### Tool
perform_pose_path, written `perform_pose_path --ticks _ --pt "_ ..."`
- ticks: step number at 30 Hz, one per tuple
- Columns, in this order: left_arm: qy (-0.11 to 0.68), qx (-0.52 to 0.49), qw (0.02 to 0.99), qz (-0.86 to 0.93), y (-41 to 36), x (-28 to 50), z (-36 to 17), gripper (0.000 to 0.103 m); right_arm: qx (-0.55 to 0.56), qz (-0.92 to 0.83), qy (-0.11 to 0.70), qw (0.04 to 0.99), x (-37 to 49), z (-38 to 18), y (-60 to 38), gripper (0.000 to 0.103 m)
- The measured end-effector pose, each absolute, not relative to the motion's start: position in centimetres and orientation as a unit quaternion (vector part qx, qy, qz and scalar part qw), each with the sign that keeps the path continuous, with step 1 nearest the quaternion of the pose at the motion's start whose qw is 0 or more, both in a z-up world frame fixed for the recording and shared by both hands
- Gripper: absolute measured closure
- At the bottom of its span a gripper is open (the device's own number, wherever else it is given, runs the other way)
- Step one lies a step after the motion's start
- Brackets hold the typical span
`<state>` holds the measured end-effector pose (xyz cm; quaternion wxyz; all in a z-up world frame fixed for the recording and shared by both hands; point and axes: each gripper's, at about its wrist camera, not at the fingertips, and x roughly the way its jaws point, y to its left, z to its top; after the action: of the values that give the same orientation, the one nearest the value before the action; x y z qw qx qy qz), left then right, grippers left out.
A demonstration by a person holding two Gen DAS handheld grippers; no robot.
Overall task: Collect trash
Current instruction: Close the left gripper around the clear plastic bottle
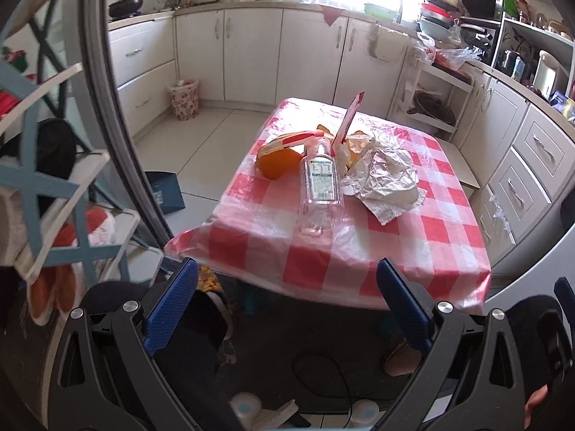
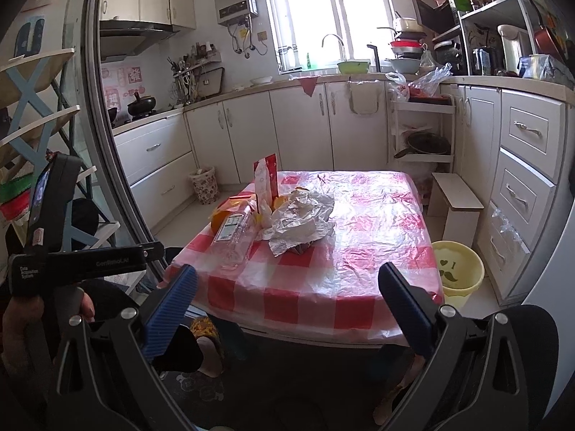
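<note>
On the red-and-white checked table [image 1: 449,237] [image 2: 359,251] lies a pile of trash: a clear plastic bottle [image 1: 321,186] [image 2: 233,239] on its side, crumpled white paper [image 1: 384,179] [image 2: 302,222], an orange wrapper [image 1: 280,160] [image 2: 221,217] and an upright red-and-white packet [image 1: 350,116] [image 2: 266,179]. My left gripper [image 1: 287,305] hangs open in front of the table's near edge, nothing between its blue pads. My right gripper [image 2: 287,309] is also open and empty, short of the near edge. The left tool's body and a hand [image 2: 46,309] show in the right wrist view.
A yellow bin [image 2: 458,273] stands on the floor right of the table, next to a white step stool [image 2: 456,201]. A flowered basket [image 1: 184,97] [image 2: 205,185] sits by the far cabinets. Shelving [image 1: 54,179] and a door frame [image 1: 118,125] stand at left. Cabinets [image 1: 532,165] run along the right.
</note>
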<state>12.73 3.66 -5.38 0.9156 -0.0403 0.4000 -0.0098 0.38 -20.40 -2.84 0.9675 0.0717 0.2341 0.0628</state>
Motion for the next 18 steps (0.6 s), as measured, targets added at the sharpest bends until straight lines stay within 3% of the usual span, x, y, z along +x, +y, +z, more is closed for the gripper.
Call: perform_pose_path --ticks 8,17,18 --pt "0.452 -0.028 0.891 -0.002 0.3 24.4 -9.1 0.008 0.089 0.036 0.259 0.961 4.3 -4.7 -22.6 0.006" --pt "0.475 -0.008 0.880 0.019 -2.3 32.0 -12.7 0.008 0.116 0.015 0.303 0.946 7.1 -7.6 -25.3 0.006" --pt "0.476 -0.012 0.879 0.015 -2.3 32.4 -13.0 0.012 0.121 0.016 0.304 0.945 7.4 -7.7 -25.5 0.006"
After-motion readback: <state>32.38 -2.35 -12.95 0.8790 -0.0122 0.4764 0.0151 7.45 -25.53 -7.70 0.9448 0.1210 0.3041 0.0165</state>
